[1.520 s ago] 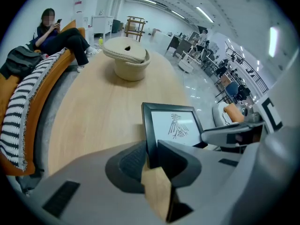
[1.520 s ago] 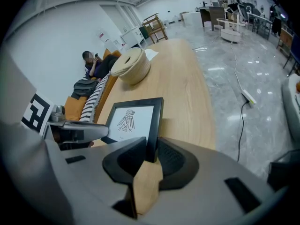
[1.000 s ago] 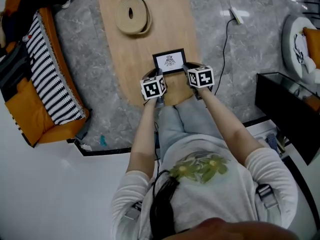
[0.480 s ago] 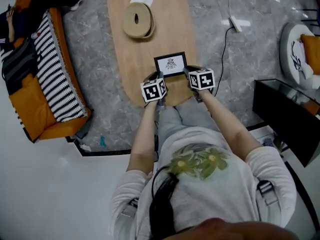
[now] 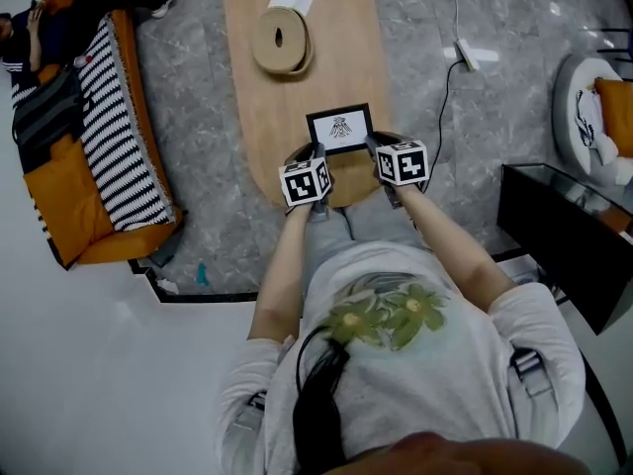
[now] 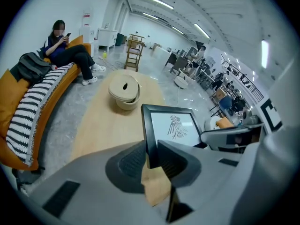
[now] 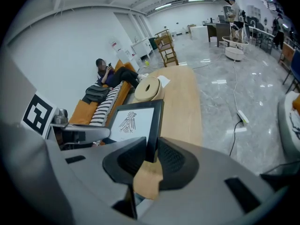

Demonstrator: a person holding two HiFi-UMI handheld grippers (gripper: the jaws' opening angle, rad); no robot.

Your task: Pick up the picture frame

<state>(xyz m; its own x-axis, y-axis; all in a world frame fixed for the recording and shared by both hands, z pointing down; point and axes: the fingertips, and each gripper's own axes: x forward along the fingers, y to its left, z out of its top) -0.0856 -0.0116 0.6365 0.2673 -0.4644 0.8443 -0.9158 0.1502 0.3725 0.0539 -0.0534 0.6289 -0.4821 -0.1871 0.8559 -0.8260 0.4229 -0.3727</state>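
The picture frame (image 5: pixel 340 128) is black-edged with a white sheet that bears a bird drawing. It hangs above the near end of the wooden table (image 5: pixel 267 117), held by both side edges. My left gripper (image 5: pixel 317 154) is shut on its left edge, which the left gripper view shows pinched between the dark pads (image 6: pixel 133 159) as the frame (image 6: pixel 171 128) leans back. My right gripper (image 5: pixel 374 146) is shut on the right edge, with the frame (image 7: pixel 133 123) between its pads (image 7: pixel 171 157) in the right gripper view.
A round beige coil (image 5: pixel 281 43) and a white paper (image 5: pixel 290 0) lie at the table's far end. An orange sofa (image 5: pixel 89 156) with a striped throw stands left, and a person (image 6: pixel 65 50) sits on it. A power strip (image 5: pixel 468 55) lies on the floor right, near a black cabinet (image 5: pixel 564 236).
Both grippers have risen together with the frame held between them, and it now hangs higher over the table's near end. The jaws have stayed as they were.
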